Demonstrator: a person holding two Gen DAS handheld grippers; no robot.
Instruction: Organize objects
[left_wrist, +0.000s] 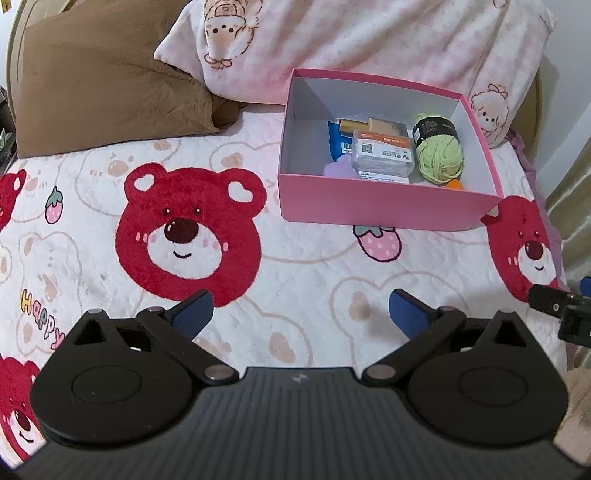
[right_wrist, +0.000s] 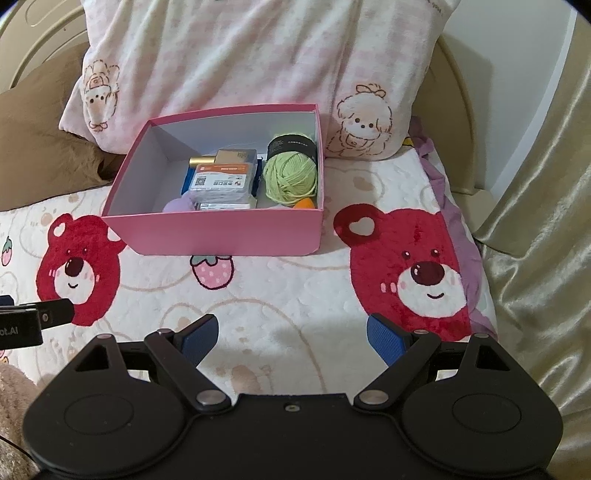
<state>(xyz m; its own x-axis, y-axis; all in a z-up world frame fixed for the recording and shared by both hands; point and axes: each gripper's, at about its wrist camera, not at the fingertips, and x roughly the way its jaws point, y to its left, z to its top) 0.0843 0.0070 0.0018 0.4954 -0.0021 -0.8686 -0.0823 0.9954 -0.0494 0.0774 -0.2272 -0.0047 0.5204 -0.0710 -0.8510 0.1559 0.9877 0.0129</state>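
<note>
Both your left tongs (left_wrist: 301, 314) and right tongs (right_wrist: 291, 338) stand wide open and empty over the bed (left_wrist: 295, 266), with the pink box (left_wrist: 384, 203) holding the green yarn (left_wrist: 439, 157) ahead near the pillow end, closer to your right hand

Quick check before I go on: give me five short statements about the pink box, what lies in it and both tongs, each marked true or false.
1. The green yarn ball lies inside the pink box. True.
2. The left tongs grip the yarn. False: they are open with nothing between them.
3. The pink box has a lid on it. False: it is open on top, with its contents in view.
4. The right tongs are open and hold nothing. True.
5. The box stands on the brown pillow. False: it stands on the bear-print blanket, in front of the pink pillow.
</note>
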